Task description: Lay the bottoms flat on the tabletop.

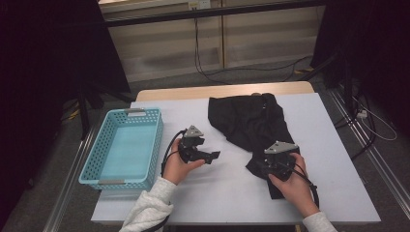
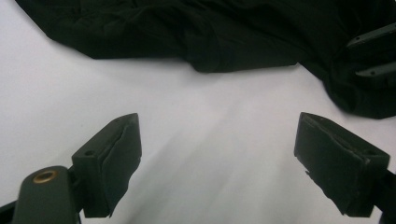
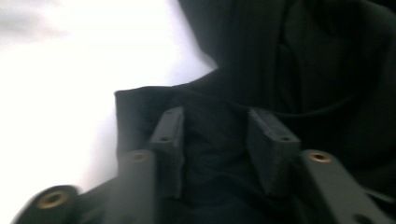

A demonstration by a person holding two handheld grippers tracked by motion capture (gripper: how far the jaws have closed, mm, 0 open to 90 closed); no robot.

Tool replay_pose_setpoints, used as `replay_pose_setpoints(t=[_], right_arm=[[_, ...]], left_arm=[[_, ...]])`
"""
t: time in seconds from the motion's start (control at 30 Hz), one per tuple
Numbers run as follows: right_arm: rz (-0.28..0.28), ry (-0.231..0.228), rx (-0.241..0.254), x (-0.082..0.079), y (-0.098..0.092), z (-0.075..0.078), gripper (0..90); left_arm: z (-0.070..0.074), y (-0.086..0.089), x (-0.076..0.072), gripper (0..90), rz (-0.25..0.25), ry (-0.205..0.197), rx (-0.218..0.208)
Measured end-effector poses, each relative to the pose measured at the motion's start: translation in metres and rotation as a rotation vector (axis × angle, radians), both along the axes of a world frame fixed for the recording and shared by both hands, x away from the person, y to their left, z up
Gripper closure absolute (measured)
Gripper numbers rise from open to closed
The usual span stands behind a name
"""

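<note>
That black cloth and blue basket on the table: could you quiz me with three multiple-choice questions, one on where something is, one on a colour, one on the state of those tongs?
1. Where does the basket sit?
A. at the table's left edge
B. on the black garment
C. at the table's right edge

2. What colour is the basket?
A. red
B. light blue
C. yellow

3. How are the left tongs?
A. clamped on cloth
B. holding the basket
C. open over bare table

Answers:
1. A, beside the person's left hand.
2. B, its lattice walls show it.
3. C, the black garment lies beyond the jaws.
</note>
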State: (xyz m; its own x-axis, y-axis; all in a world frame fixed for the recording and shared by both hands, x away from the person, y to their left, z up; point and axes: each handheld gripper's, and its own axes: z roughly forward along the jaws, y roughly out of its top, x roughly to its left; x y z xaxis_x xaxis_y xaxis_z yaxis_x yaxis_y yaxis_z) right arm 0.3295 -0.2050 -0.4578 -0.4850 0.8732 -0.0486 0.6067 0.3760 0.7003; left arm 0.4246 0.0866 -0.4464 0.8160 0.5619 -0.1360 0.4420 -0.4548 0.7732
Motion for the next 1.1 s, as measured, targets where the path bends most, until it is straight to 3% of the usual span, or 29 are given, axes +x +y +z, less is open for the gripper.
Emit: replay_pose_setpoints(t=[0.1, 0.17, 0.3, 0.5, 0.7, 0.9, 1.1], right_arm=[[0.005, 0.007, 0.012, 0.001, -0.003, 0.000, 82.2], [0.009, 0.023, 0.026, 0.002, -0.005, 0.001, 86.7], [-0.004, 0.032, 0.035, 0.003, -0.010, 0.005, 87.8], [-0.061, -0.025, 0.096, -0.002, -0.035, 0.026, 88.1], [-0.147, -0.072, 0.123, -0.006, -0.061, 0.032, 88.0], [-0.160, -0.096, 0.103, -0.008, -0.063, 0.034, 87.9], [-0.159, -0.095, 0.114, -0.008, -0.064, 0.035, 87.6]], left_arm=[[-0.001, -0.004, -0.002, 15.0, -0.014, -0.004, 0.007], [-0.002, -0.008, -0.003, 15.0, -0.016, -0.009, 0.010], [-0.004, -0.014, -0.005, 15.3, -0.033, -0.012, 0.009], [-0.007, -0.034, -0.009, 15.8, -0.074, -0.019, -0.003], [-0.014, -0.058, -0.014, 18.3, -0.134, -0.032, 0.009], [-0.020, -0.081, -0.015, 25.9, -0.172, -0.040, -0.005], [-0.020, -0.100, -0.015, 36.7, -0.202, -0.060, 0.010]])
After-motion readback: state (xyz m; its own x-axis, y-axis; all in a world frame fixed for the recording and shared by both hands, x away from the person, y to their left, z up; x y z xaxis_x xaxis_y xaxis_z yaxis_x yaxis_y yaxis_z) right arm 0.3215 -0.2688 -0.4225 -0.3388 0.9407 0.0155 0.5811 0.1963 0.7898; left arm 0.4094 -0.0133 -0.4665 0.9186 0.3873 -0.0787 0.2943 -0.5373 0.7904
